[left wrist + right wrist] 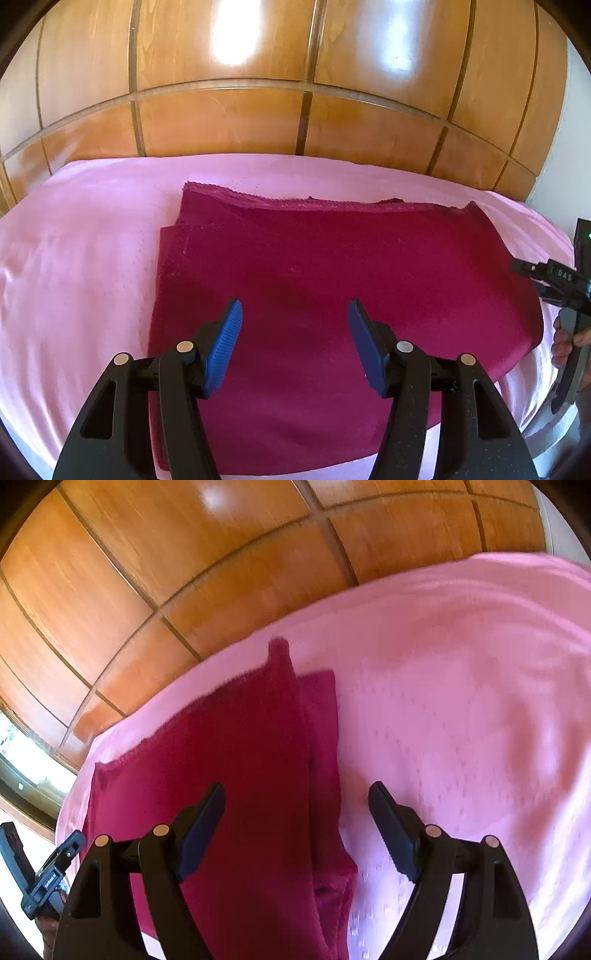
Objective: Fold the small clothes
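Dark red cloth [332, 295] lies partly folded on the pink bed sheet [81, 258], centre of the left wrist frame, wooden panelling [221, 122] behind. Left claw [295, 325] is spread above the near part of the cloth, blue pads clear of the fabric, nothing between them. Right claw [297, 812] is spread as well; the cloth's right edge runs up between its fingers but neither pad presses on it.

Risks, judged from this layout: the right claw straddles a doubled edge, so closing could catch only the top layer and drag the stack askew. The sheet is soft and rippled; a low pinch could catch it together with the cloth. The far frayed edge is uneven, so the next fold may land crooked.

View differences: the left wrist frame shows the whole cloth outline and the right claw [524, 267] with a hand [569, 341] at the right border. The right wrist frame alone shows the narrow lower layer [321, 738] sticking out past the upper layer, and a raised corner [279, 646] at upper centre
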